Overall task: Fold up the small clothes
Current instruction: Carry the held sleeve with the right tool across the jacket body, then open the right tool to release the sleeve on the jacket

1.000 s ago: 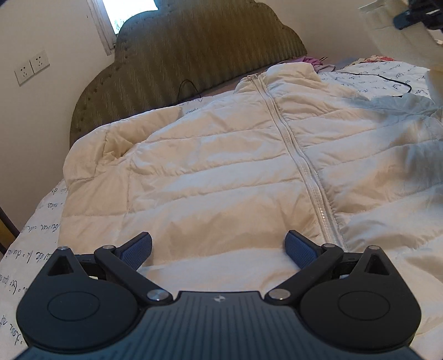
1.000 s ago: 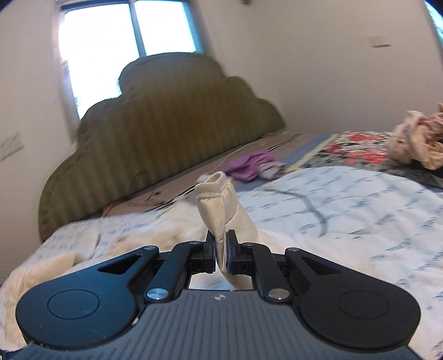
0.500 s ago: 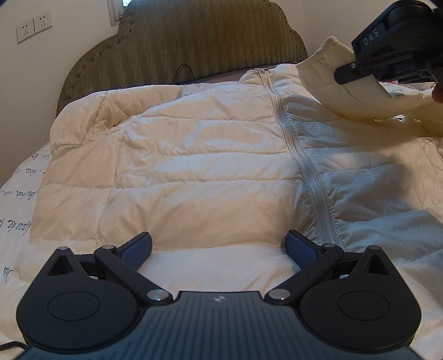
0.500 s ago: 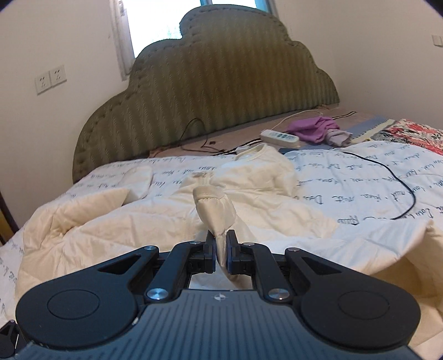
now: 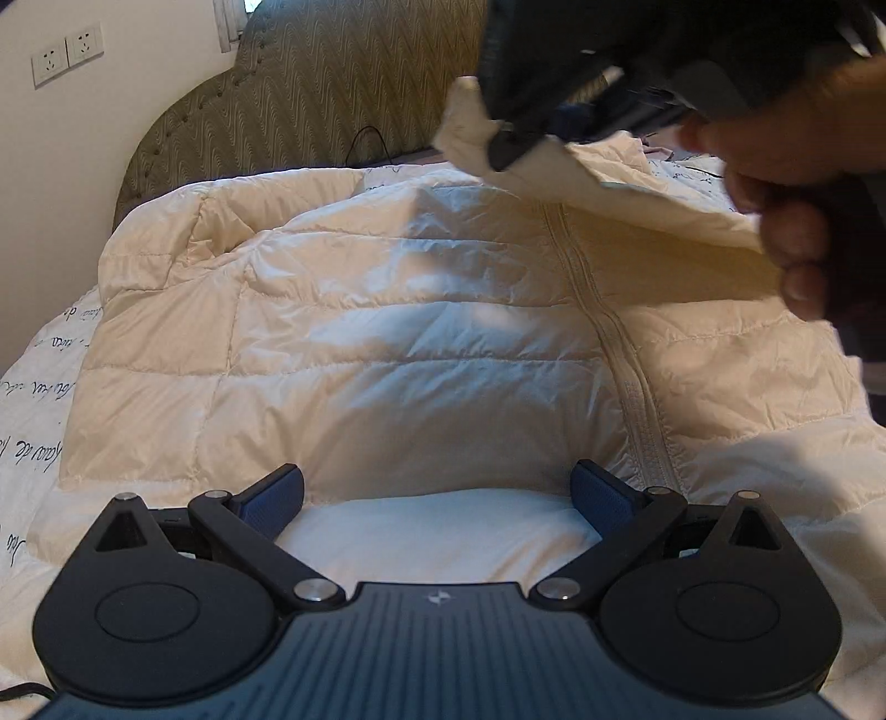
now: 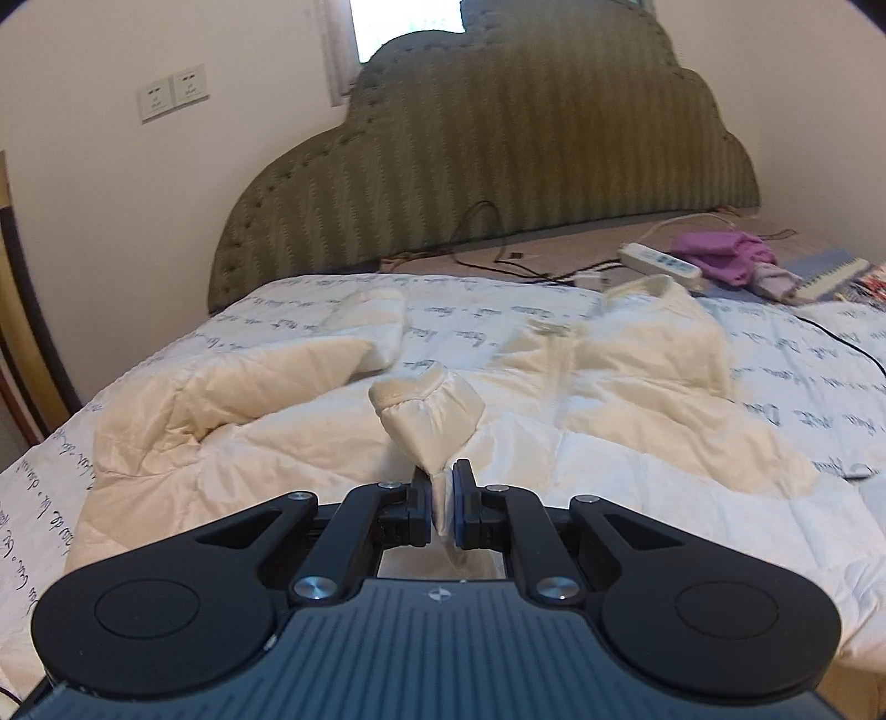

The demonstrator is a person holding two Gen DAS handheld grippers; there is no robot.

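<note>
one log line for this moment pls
phase: sleeve fold | right gripper: shut on sleeve cuff, lifted over jacket | left gripper: open, at hem | surface: bed

Bedroom, daylight.
Olive scalloped headboard (image 6: 498, 166) ahead; window (image 6: 404, 27) above it, wall sockets (image 6: 171, 91) left, script-print bed sheet (image 6: 310, 315).

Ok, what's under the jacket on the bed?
The jacket lies on a white sheet printed with script. Whatever is beneath its middle is covered. The right gripper holds its sleeve up.
</note>
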